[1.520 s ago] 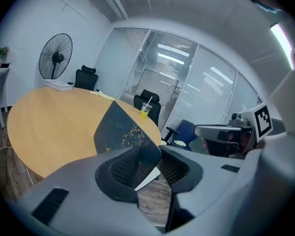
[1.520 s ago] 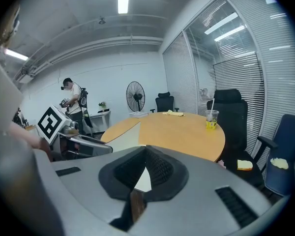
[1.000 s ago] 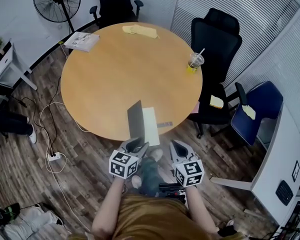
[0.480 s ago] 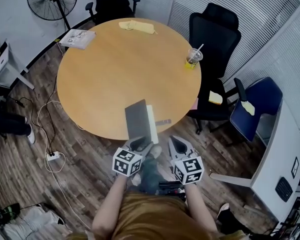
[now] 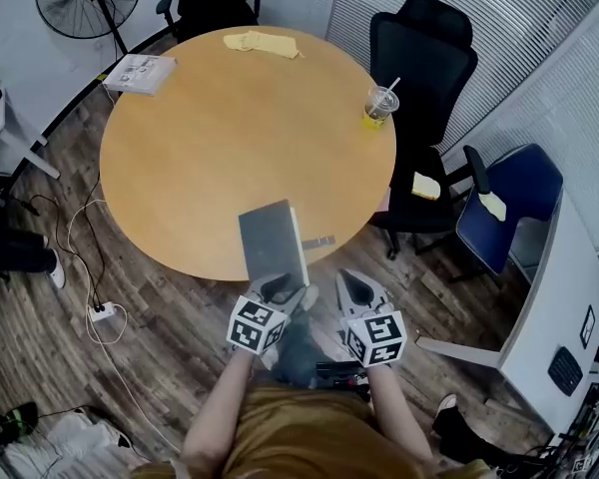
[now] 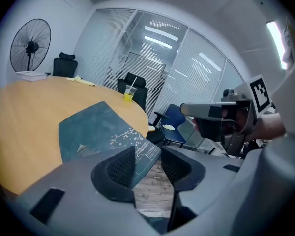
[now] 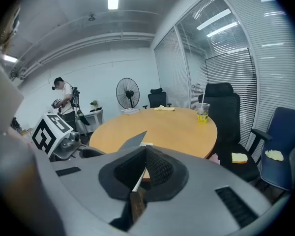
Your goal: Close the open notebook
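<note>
While the head view shows the notebook point(image 5: 270, 242) lying at the tabletop's point(image 5: 180, 168) near edge, the right gripper view shows its dark cover slanting above the pages. The left gripper point(image 5: 277, 286) has just been opening its jaws; they stand wide astride the notebook's corner without pressing it. The right gripper point(image 5: 352, 285) is closed and empty. An iced drink cup point(image 5: 381, 103) stands well apart at the far right edge.

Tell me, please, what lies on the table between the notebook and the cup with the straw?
Nothing lies there. The head view shows only bare wooden table top between the notebook and the cup.
</note>
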Tool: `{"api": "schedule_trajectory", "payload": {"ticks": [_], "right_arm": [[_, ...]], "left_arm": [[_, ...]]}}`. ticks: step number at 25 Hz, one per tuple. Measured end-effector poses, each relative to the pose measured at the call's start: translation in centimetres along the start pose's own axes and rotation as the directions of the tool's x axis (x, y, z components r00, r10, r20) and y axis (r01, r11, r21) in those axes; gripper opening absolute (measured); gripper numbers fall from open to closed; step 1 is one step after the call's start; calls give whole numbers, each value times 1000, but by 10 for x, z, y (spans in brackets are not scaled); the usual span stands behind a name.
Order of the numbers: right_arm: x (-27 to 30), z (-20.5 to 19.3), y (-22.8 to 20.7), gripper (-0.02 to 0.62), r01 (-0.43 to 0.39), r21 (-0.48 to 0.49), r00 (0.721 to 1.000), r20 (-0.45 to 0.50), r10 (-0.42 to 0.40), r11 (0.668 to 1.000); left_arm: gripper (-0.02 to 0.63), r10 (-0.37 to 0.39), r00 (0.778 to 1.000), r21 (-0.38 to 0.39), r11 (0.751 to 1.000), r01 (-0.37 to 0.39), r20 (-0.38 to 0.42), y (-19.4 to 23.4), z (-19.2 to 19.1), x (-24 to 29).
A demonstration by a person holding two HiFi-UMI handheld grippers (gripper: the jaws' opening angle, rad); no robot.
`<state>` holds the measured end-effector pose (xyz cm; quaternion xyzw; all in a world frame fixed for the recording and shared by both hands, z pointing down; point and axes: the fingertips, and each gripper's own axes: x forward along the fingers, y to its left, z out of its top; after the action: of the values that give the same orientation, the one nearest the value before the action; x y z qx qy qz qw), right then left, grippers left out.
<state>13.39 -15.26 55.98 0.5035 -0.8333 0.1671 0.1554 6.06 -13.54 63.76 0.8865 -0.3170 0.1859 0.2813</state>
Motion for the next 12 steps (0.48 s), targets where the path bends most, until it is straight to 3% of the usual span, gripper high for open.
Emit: {"api": "schedule_trajectory", "payload": {"ticks": [3,4,12], "right_arm": [[4,0,-3,11,3,5,1000,-5,-3,1000],[6,0,-4,11,3,7,1000,-7,-2,1000],[21,-9,-14,11,-4,24,999,-40,5,1000]], "left_arm": [[154,37,999,-10,999,-37,-23,9,-7,5],[58,67,997,-23,997,-68,-28,18,-10,5],[55,136,990,-120,983,-140,-42,60,-22,4]]}}
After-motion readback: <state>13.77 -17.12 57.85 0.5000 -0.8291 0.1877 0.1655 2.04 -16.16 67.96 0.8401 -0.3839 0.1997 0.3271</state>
